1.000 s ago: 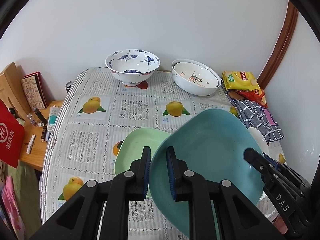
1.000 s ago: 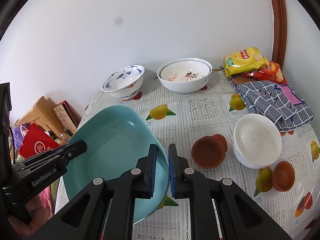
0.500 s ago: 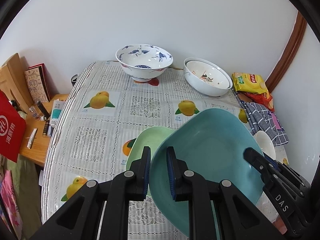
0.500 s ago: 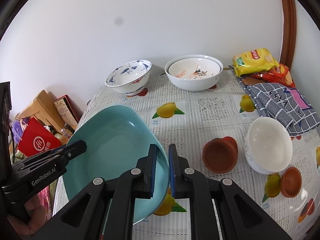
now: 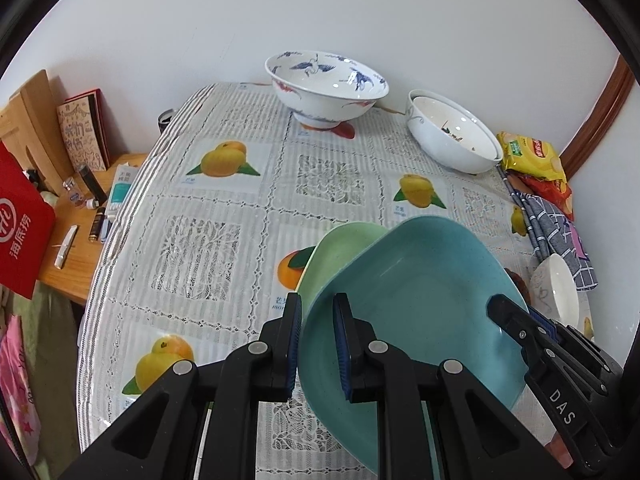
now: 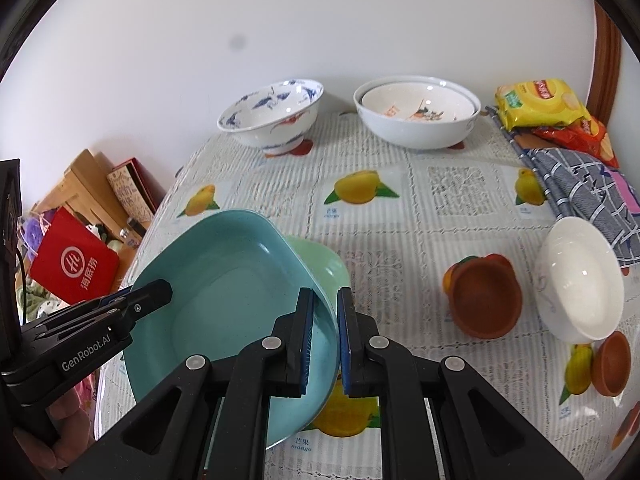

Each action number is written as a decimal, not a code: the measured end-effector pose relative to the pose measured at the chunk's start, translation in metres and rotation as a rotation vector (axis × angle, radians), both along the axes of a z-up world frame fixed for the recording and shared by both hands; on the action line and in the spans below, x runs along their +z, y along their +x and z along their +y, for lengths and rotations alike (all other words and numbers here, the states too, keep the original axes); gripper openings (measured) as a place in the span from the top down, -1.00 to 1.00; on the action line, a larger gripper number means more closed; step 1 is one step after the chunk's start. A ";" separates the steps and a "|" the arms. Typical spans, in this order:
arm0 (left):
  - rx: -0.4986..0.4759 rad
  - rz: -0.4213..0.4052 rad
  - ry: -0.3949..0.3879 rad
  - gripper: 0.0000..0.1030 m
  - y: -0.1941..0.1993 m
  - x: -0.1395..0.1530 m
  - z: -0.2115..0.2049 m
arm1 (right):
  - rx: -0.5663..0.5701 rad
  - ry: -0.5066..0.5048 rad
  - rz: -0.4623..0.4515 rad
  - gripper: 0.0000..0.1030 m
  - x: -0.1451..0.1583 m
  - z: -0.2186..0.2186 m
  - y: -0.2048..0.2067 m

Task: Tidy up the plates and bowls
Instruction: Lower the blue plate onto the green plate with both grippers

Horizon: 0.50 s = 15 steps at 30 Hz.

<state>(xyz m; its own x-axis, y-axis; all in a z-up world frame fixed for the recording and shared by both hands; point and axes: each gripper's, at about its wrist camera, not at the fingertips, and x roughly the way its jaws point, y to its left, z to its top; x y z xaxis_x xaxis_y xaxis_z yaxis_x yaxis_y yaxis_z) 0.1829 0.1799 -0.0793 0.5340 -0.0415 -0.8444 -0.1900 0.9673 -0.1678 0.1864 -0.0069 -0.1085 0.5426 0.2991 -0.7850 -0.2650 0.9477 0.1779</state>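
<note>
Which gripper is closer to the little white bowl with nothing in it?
Right. The right gripper clamps the blue plate's rim on the side facing the small white bowl. The left gripper clamps the opposite rim, with the whole plate between it and the bowl.

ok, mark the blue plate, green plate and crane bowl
blue plate (image 6: pixel 224 280), right wrist view, inner floor.
green plate (image 5: pixel 344 244), left wrist view, exposed inner face.
crane bowl (image 5: pixel 324 96), left wrist view, outer wall.
</note>
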 end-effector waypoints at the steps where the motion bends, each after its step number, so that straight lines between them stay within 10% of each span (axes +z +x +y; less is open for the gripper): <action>1: 0.001 0.005 0.000 0.70 0.001 -0.002 0.001 | 0.002 -0.003 0.005 0.77 -0.002 0.001 0.001; 15: 0.011 0.075 0.005 0.70 0.018 -0.039 0.008 | 0.022 -0.029 0.088 0.74 -0.041 0.012 0.026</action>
<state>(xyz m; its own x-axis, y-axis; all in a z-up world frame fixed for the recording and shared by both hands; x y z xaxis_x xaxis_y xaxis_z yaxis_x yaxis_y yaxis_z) 0.2012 0.1875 -0.1179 0.4693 -0.0319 -0.8825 -0.2127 0.9658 -0.1480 0.2125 0.0055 -0.1492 0.4645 0.2860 -0.8381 -0.2698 0.9471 0.1736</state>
